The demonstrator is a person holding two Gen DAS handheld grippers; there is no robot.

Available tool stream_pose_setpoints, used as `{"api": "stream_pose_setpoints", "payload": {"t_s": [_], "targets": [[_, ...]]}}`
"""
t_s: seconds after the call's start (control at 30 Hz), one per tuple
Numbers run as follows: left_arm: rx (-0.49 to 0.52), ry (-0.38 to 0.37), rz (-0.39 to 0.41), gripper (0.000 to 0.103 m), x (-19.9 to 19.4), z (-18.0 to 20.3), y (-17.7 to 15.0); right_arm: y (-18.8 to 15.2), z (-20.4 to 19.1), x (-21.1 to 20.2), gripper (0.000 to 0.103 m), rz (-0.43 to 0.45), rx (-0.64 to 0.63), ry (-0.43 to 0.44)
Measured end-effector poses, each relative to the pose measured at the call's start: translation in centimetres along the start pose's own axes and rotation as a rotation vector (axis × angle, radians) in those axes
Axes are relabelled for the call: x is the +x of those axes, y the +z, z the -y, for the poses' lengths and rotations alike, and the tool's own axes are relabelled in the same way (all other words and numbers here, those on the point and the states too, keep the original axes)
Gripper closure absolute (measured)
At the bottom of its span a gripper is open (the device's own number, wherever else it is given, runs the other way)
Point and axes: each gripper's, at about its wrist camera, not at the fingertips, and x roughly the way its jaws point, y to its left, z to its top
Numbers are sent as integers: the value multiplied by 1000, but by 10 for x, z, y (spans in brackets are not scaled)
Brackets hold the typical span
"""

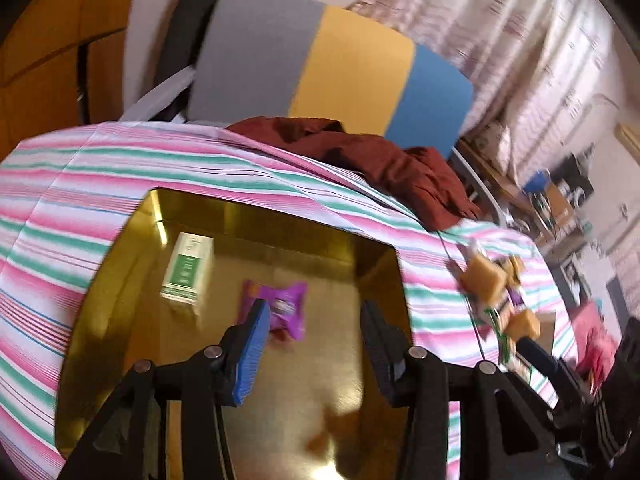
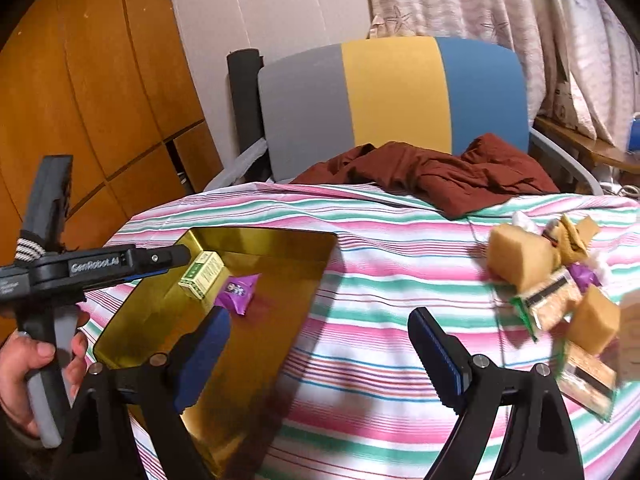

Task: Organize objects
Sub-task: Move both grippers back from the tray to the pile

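Note:
A gold tray (image 1: 224,216) (image 2: 260,240) lies on the striped tablecloth. Inside it are a green-and-white box (image 1: 186,268) (image 2: 202,274) and a purple packet (image 1: 282,308) (image 2: 238,290). My left gripper (image 1: 316,312) hovers over the tray, open, with nothing between its fingers; the purple packet lies just beyond its left finger. The right wrist view shows this gripper (image 2: 176,258) from the side, above the tray's left rim. My right gripper (image 2: 320,320) is wide open and empty over the tray's right edge and the cloth. A pile of snack packs and yellow cake pieces (image 1: 496,292) (image 2: 552,280) lies to the right.
A crumpled maroon cloth (image 1: 380,160) (image 2: 440,176) sits at the table's far edge. Behind it stands a chair (image 1: 320,64) (image 2: 392,92) with a grey, yellow and blue back. A person's hand (image 2: 24,360) holds the left gripper's handle. Wooden panels stand at left, curtains at right.

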Motion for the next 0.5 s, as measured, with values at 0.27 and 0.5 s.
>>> {"api": "stream_pose_setpoints", "payload": {"t_s": [0.27, 0.5], "targets": [[77, -102, -59, 56, 4, 52, -33, -20, 36, -19, 12, -2, 33, -43], [202, -204, -136, 56, 12, 110, -68, -48, 84, -33, 12, -29, 126, -99]]}}
